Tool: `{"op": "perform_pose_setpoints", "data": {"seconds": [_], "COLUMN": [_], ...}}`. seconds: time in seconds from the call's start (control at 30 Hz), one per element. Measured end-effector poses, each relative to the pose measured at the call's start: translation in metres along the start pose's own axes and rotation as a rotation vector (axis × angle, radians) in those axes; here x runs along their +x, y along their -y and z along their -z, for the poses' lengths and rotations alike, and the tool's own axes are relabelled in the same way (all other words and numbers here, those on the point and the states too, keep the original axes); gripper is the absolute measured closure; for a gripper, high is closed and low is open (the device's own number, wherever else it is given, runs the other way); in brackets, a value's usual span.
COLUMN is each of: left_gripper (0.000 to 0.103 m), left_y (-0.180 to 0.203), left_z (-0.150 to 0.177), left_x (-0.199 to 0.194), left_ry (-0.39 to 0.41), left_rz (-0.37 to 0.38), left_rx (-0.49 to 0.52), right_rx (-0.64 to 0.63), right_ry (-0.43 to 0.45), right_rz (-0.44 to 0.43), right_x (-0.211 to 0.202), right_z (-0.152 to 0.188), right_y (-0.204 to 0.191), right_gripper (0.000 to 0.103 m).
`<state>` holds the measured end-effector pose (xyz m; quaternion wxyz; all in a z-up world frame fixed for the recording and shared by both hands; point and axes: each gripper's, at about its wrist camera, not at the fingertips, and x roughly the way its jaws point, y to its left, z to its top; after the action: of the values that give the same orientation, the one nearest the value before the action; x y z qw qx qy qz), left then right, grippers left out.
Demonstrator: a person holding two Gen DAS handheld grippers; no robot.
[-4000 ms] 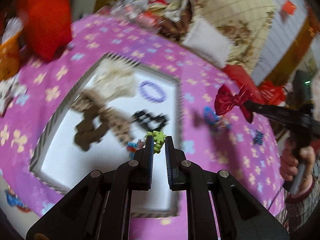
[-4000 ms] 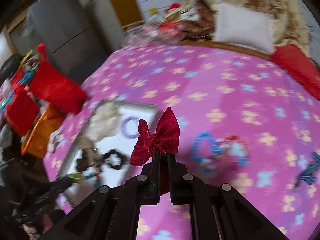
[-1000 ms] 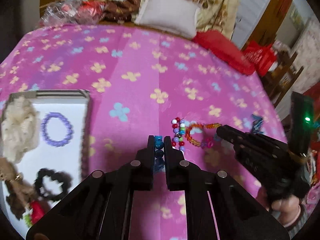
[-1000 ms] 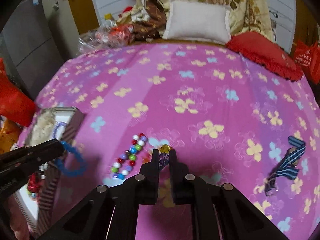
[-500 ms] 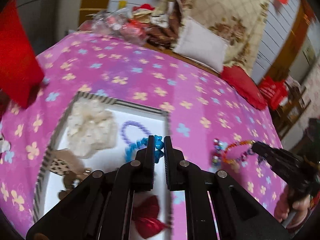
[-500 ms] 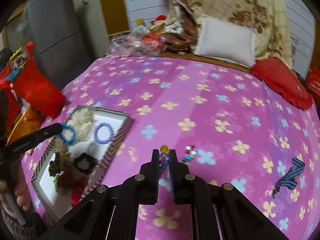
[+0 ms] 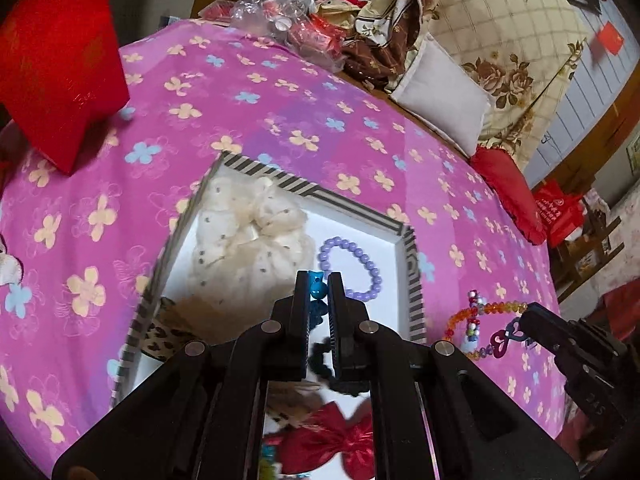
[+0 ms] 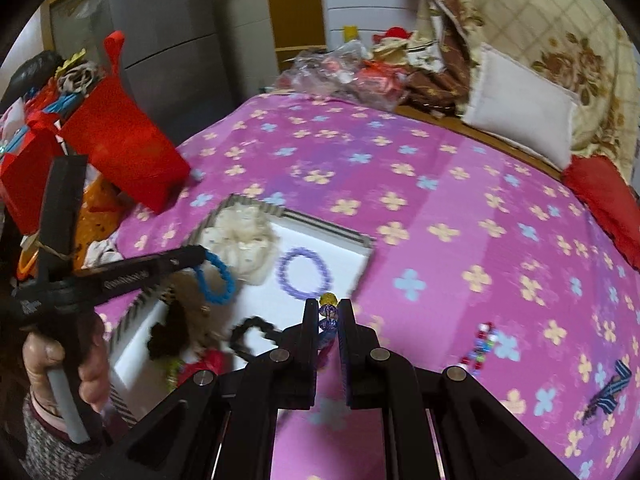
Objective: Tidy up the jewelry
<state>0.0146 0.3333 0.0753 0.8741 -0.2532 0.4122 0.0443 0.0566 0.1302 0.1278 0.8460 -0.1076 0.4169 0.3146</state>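
Pink flowered bedspread [image 8: 420,208], cluttered bedroom behind it, pillows and bedding heaped along the far side.

Blue bead bracelet [image 8: 218,278] is hanging from the left gripper [image 7: 319,284], which is clenched on it; in the left wrist view a blue bead is sitting between the tips, directly over the tray. Striped-rim white tray [image 7: 410,248] is lying on the bedspread below.

Right gripper [image 8: 329,308] is clamped on an orange-and-purple beaded strand [image 7: 486,312]; a yellow bead is showing at its tips, and the strand is dangling over the bedspread just beside the tray's near-right edge.

Step in hand, as I read it: both pieces are being carried to the tray. Next move calls for lowering the blue bracelet onto bare white floor near the lilac bead bracelet [image 7: 350,270], letting the jaws part, then bringing the right-hand strand over the rim and doing likewise. Care needed not to pile onto the pieces already lying there.

Count, tray contents: one cream scrunchie [image 7: 248,232], one lilac bracelet, one black ring-shaped hair tie [image 8: 252,334], one red bow [image 7: 328,440], one leopard-print piece [image 7: 160,334], partly hidden. More may be lying under the grippers; cannot tell.

Count, still loose on the bedspread: one multicoloured bead bracelet [image 8: 480,346], one striped blue ribbon piece [image 8: 610,390].

Beyond: one red gift bag [image 7: 60,60] at the far-left corner.
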Motion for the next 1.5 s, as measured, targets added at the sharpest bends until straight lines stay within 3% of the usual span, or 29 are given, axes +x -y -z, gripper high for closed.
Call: {"op": "perform_pose_setpoints", "data": {"seconds": [0.13, 0.27, 0.37, 0.57, 0.8, 1.07, 1.23, 1.5], "left_gripper": [0.096, 0.096, 0.096, 0.085, 0.085, 0.081, 0.075, 0.074], "left_y": [-0.020, -0.035, -0.042, -0.049, -0.062, -0.053, -0.050, -0.044], "left_z": [0.000, 0.004, 0.006, 0.002, -0.005, -0.005, -0.005, -0.005], "left_x": [0.012, 0.025, 0.021, -0.005, -0.007, -0.004, -0.002, -0.003], "left_ry": [-0.056, -0.118, -0.095, -0.007, 0.028, 0.047, 0.052, 0.062], "left_rz": [-0.019, -0.092, -0.134, -0.055, -0.083, -0.148, -0.152, -0.160], "left_rx": [-0.052, -0.095, -0.105, -0.126, -0.181, -0.137, -0.130, -0.123], "right_rx": [-0.034, -0.063, -0.064, -0.075, -0.025, 0.056, 0.111, 0.040], "right_ry": [-0.013, -0.021, -0.036, -0.053, -0.038, -0.168, -0.162, -0.190], "right_rz": [-0.014, -0.029, -0.042, -0.019, -0.005, 0.073, 0.089, 0.123], "right_x": [0.013, 0.027, 0.043, 0.077, 0.111, 0.170, 0.164, 0.147], "right_z": [-0.010, -0.024, -0.034, -0.062, -0.091, -0.077, -0.074, -0.042], "right_y": [-0.030, -0.056, -0.069, -0.080, -0.079, -0.045, -0.017, -0.011], "right_gripper": [0.095, 0.095, 0.094, 0.094, 0.094, 0.095, 0.094, 0.090]}}
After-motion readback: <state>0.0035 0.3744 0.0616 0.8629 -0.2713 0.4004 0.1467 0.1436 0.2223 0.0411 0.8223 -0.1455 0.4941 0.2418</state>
